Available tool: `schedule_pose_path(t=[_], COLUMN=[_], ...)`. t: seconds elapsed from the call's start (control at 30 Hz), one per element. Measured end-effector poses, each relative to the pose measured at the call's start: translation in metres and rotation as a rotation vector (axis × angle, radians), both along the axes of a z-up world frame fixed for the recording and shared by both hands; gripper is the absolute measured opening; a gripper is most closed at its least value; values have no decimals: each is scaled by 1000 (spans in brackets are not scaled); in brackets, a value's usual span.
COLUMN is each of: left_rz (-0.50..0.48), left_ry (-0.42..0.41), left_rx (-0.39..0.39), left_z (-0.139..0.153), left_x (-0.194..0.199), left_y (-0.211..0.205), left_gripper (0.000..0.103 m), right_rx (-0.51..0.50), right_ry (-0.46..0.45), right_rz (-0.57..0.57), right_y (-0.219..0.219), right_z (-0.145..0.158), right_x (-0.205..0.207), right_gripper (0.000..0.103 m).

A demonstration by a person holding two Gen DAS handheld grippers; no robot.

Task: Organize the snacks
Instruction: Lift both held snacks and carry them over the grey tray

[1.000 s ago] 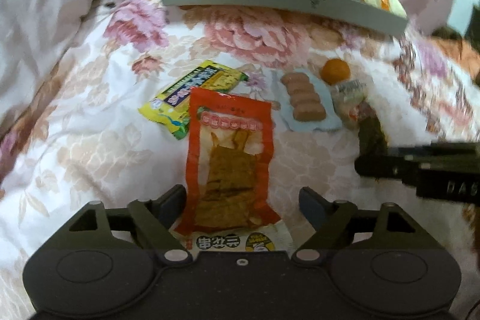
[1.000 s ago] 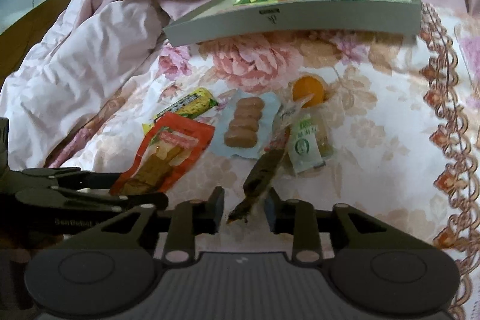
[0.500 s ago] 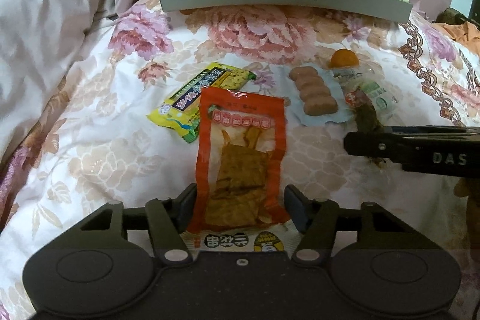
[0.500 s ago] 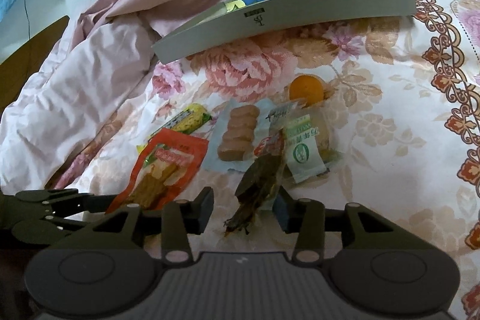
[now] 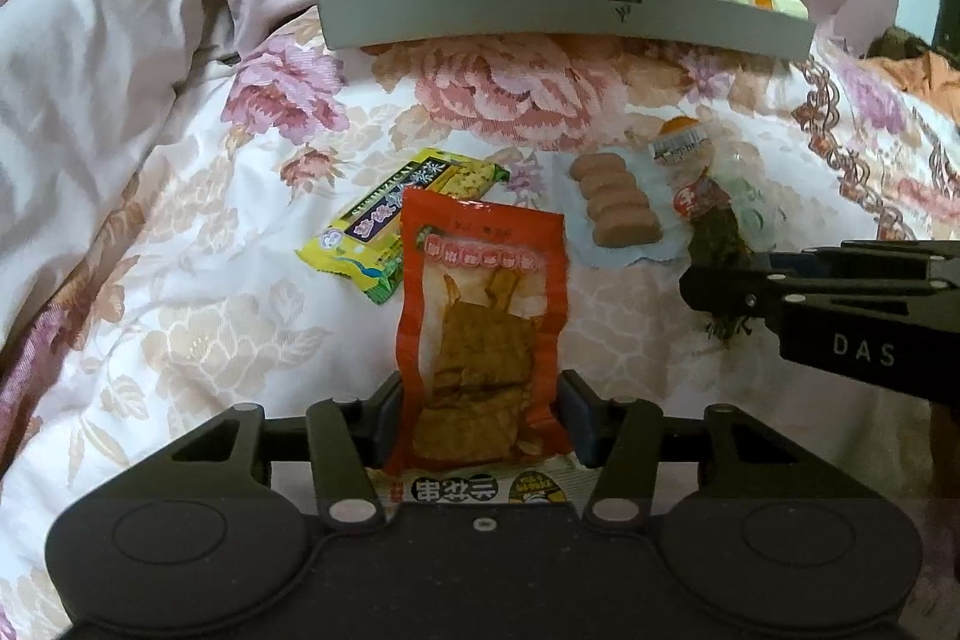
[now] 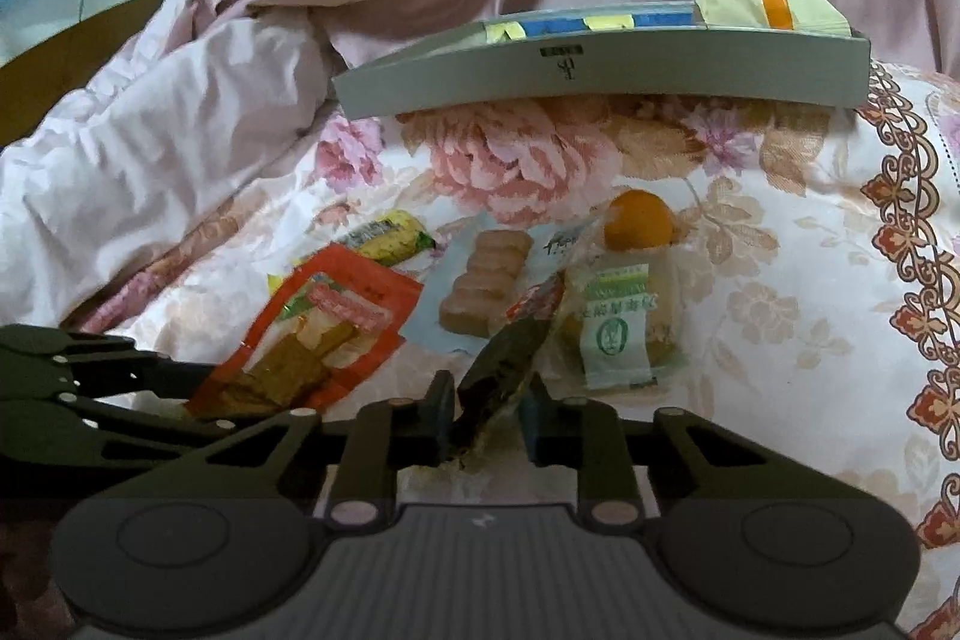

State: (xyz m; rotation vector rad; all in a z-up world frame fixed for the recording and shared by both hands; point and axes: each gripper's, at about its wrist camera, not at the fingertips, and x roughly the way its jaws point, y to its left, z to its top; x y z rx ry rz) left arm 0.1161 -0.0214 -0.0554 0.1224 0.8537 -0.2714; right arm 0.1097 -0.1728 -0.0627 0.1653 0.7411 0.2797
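1. Pinching the lower end of the red snack packet (image 5: 480,334), the left gripper (image 5: 477,421) has just been closing; its pads now press both side edges, and the packet lies on the floral bedspread (image 5: 198,316), its top edge overlapping the yellow snack bar (image 5: 396,223).
2. The right gripper (image 6: 483,415) has just been closing too, its jaws narrow around the dark snack packet (image 6: 501,370), which stands tilted between them, pads against its sides.
3. Just beyond lie a row of small sausages (image 6: 483,283) in clear wrap, a green-and-white packet (image 6: 615,334) and an orange jelly cup (image 6: 639,220), close together on the bedspread.
4. Farther back, a grey tray (image 6: 600,79) sits on the bed, holding blue-and-yellow packets and a pale packet with an orange stripe (image 6: 771,4).
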Motion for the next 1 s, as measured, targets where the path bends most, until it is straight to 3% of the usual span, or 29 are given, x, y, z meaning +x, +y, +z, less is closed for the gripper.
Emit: schedule_pose_path(t=[0.13, 0.4, 0.8, 1.0], left_rz=[8, 40, 116, 125], left_ry=[-4, -1, 24, 23], left_rx=[-17, -77, -271, -331], left_z=[0, 1, 2, 2], left_x=[-1, -1, 0, -3], left_y=[0, 5, 19, 22], left_gripper=[53, 53, 52, 52], right_rx=[-13, -44, -19, -23], right_ry=[-42, -104, -120, -139], right_rz=[36, 78, 68, 62], right_y=[5, 13, 7, 7], right_z=[5, 12, 14, 16], right_x=[-4, -13, -14, -16], right_gripper=[18, 16, 15, 13])
